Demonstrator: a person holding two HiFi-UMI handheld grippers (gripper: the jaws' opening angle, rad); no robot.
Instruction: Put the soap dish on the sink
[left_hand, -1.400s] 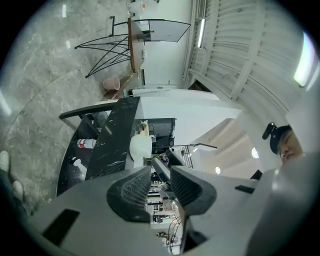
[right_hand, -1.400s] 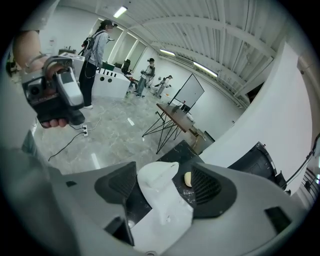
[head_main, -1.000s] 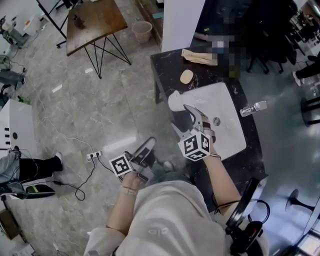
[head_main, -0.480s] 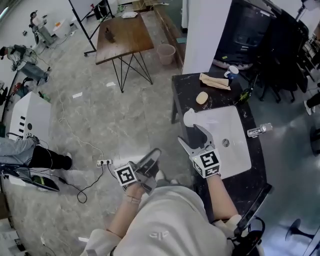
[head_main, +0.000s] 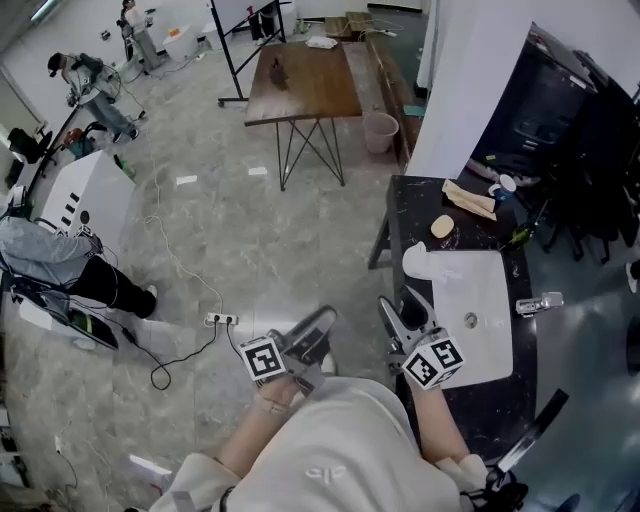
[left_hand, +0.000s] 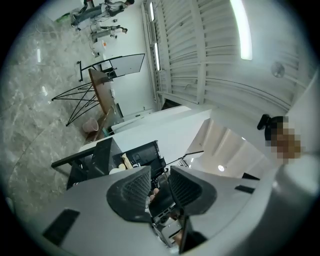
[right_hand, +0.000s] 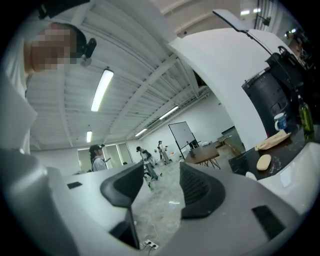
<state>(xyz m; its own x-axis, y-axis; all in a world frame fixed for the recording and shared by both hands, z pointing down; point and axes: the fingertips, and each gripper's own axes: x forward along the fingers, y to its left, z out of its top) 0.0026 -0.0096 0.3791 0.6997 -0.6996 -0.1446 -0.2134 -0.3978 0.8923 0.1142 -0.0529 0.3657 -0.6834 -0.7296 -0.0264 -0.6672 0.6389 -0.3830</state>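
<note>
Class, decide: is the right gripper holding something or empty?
Empty: the right gripper's jaws are closing, with only floor visible between them.

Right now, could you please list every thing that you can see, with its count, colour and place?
counter: one, black, at right.
sink: one, white, set in the counter.
soap dish: one, white, at the sink's far left corner.
soap: one, tan, on the counter behind the sink.
tap: one, silvery, at the sink's right side.
table: one, brown, far across the floor.
bin: one, pink, beside the table.
power strip: one, white, on the floor.
left claw: one, grey, over the floor, empty.
right claw: one, grey, at the sink's near left edge, closing, empty.
</note>
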